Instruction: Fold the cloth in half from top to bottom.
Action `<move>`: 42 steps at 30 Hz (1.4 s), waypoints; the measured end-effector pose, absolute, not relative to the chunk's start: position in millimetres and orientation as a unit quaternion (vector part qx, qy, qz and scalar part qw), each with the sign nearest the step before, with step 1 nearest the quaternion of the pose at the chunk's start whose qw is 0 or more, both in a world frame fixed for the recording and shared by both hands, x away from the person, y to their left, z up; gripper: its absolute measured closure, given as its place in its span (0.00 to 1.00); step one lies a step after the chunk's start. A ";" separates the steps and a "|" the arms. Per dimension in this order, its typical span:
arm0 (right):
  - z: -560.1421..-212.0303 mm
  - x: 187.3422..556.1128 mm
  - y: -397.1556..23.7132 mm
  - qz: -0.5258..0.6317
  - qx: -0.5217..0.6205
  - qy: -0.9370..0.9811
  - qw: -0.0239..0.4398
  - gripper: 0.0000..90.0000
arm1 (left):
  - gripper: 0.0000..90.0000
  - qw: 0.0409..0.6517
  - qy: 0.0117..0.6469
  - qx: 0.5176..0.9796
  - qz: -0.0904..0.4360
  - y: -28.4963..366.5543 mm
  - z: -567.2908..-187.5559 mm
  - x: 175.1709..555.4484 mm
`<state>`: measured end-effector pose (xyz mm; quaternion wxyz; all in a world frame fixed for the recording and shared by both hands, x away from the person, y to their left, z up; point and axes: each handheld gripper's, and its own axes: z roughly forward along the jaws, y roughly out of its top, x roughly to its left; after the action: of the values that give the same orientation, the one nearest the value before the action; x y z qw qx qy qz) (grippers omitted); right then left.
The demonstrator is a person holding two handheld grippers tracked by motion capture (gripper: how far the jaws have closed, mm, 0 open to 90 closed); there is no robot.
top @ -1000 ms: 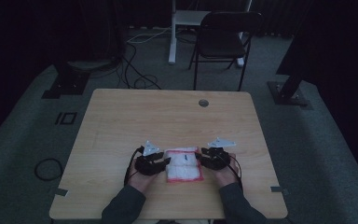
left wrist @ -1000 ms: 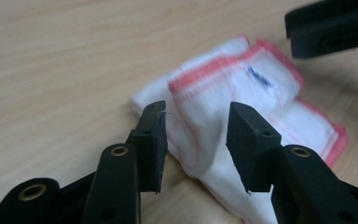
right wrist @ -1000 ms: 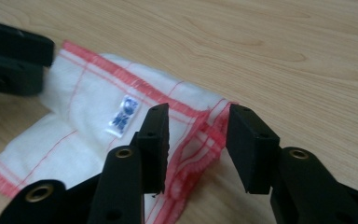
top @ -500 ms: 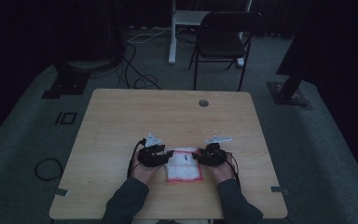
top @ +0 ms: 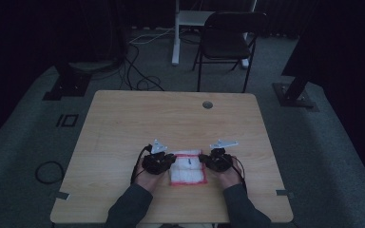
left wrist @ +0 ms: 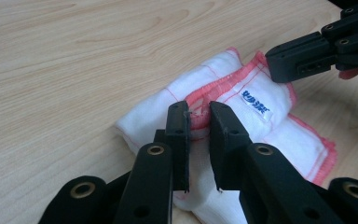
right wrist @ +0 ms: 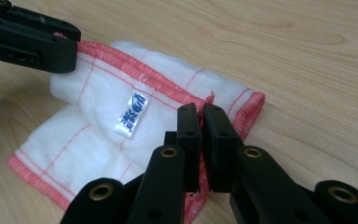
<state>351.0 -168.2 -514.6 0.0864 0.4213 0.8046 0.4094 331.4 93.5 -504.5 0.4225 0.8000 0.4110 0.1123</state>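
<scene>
White cotton with a pink stitched hem, the folded cloth (top: 187, 167) lies low in the centre of the high view, on the near part of the wooden bench (top: 123, 123), between the two hands. Compared with the pictures from a second ago, both grippers have come in from the sides of the cloth to its upper corners, and the fingers of both have just been closing. The left gripper (left wrist: 198, 122) now pinches the pink hem at one corner of the top layer; a narrow gap stays between its fingers (left wrist: 177, 135) with the hem bunched inside it. The right gripper (right wrist: 199, 116) is closed almost fully on the opposite corner, where a small knot of pink thread stands just above its fingers (right wrist: 216, 140). My judgement is that the grasp of both corners is made, so the next step, lifting the top layer to unfold or refold it, can begin. The high view is dark and gives only the arrangement: cloth in the middle, left gripper (top: 158, 162) and right gripper (top: 217, 160) at its two sides. Each gripper view shows the pinched hem, the white label (right wrist: 131, 114) with blue print, and the stacked layers, and each one also shows the other gripper at its upper edge.
</scene>
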 end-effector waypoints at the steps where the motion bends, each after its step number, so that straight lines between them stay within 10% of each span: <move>1: -513.7 349.5 -168.4 0.411 0.419 0.805 0.087 0.96 | 0.88 0.423 0.411 0.800 0.112 93.5 -504.5 331.4; 30: -513.0 315.3 -172.1 0.435 0.391 0.806 0.094 0.96 | 0.71 0.461 0.414 0.776 0.120 107.0 -487.3 312.5; 42: -513.2 313.6 -175.3 0.434 0.387 0.808 0.096 0.96 | 0.81 0.418 0.417 0.799 0.112 85.7 -497.9 331.7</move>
<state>313.6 -175.3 -513.2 0.0956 0.3870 0.8081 0.4337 331.7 85.7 -497.9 0.4178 0.7995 0.4168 0.1122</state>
